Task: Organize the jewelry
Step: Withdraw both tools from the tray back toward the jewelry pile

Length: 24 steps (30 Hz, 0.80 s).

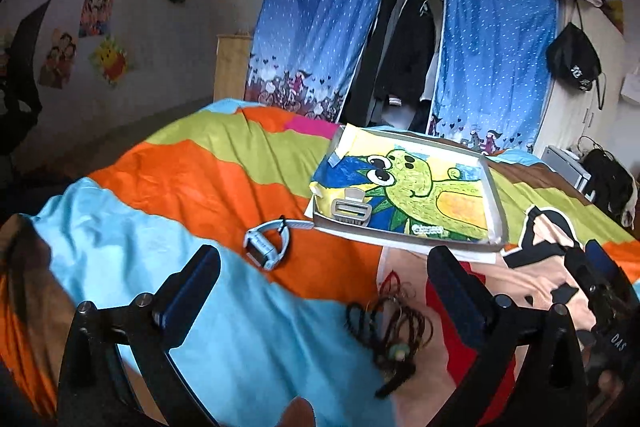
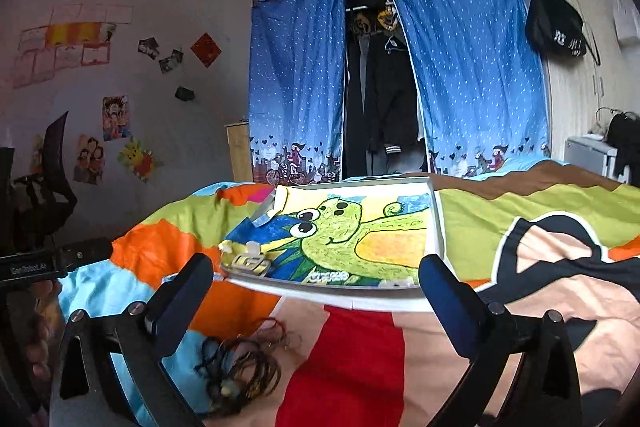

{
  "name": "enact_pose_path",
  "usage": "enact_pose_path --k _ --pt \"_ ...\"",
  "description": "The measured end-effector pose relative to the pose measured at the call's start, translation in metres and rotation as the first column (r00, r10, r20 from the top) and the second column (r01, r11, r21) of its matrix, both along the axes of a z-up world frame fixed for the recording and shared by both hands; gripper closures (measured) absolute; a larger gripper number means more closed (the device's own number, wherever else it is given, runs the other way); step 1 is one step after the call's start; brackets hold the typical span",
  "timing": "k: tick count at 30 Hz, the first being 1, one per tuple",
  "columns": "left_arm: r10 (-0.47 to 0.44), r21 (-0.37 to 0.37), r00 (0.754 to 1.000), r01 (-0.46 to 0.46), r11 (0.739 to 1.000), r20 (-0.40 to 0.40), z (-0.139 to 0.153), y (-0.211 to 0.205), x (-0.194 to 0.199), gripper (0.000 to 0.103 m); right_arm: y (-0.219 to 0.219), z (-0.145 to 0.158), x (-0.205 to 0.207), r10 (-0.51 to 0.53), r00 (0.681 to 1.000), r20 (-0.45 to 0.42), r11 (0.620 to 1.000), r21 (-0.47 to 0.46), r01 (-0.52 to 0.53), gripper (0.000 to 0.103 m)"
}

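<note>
Bright patchwork bedding (image 1: pixel 192 195) in orange, green and pale blue fills the foreground of a bedroom, with a blue dotted curtain (image 1: pixel 320 19) over a wardrobe at the back. On it, a tangle of dark cord bracelets and hair ties (image 1: pixel 390 323) lies loose on the fabric, near the front edge of a shallow white tray (image 1: pixel 496 203) lined with a green dinosaur drawing. A grey hair claw (image 1: pixel 350 213) already sits in the tray's near-left corner, and a pale blue watch (image 1: pixel 266 245) lies on the orange stripe just beside that corner, outside the tray. The left gripper (image 1: pixel 324 287) hangs above the bedding with its jaws spread wide and nothing between them; the right gripper (image 2: pixel 316 291) is equally wide and empty, aimed over the tray's front rim, with the cord tangle (image 2: pixel 240 367) low to its left. Judging by what lies outside the tray, the next step is likely to pick up the watch or the tangle. For the tangle, it would be best to come down over its thickest part and close on several loops at once, so that strands do not trail or snag on the rim. For the watch, gripping across the strap near the face should hold steadier than pinching the loose end.
</note>
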<state>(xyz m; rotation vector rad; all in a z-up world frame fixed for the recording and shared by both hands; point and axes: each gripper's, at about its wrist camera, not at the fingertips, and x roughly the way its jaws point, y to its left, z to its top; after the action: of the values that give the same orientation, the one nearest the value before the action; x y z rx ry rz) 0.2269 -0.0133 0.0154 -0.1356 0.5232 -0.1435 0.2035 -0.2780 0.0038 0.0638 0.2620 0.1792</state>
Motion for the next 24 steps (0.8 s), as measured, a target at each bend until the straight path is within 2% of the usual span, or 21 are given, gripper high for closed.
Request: enact_pose_path --k 7,12,17,24 --pt "-0.033 0.059 0.999 0.031 0.998 0.028 0.001 0.007 -0.054 0.001 0.016 -0.003 -0.043 0.010 1.000 -0.020 1.000 -0.001 -0.010 0.000" --pt "-0.030 0.091 0.999 0.029 0.995 0.012 -0.010 0.011 -0.086 0.001 0.028 -0.004 -0.071 0.010 0.999 -0.036 1.000 0.009 -0.010 0.000" --pt "-0.017 0.117 0.997 0.027 0.993 -0.082 -0.023 0.013 -0.098 0.001 0.034 -0.016 -0.088 -0.007 0.992 -0.126 1.000 0.024 0.010 0.000" --pt "0.002 0.161 0.981 0.030 0.986 -0.192 -0.040 0.007 -0.095 0.001 0.043 -0.023 -0.088 -0.012 0.985 -0.173 1.000 -0.002 0.011 0.000"
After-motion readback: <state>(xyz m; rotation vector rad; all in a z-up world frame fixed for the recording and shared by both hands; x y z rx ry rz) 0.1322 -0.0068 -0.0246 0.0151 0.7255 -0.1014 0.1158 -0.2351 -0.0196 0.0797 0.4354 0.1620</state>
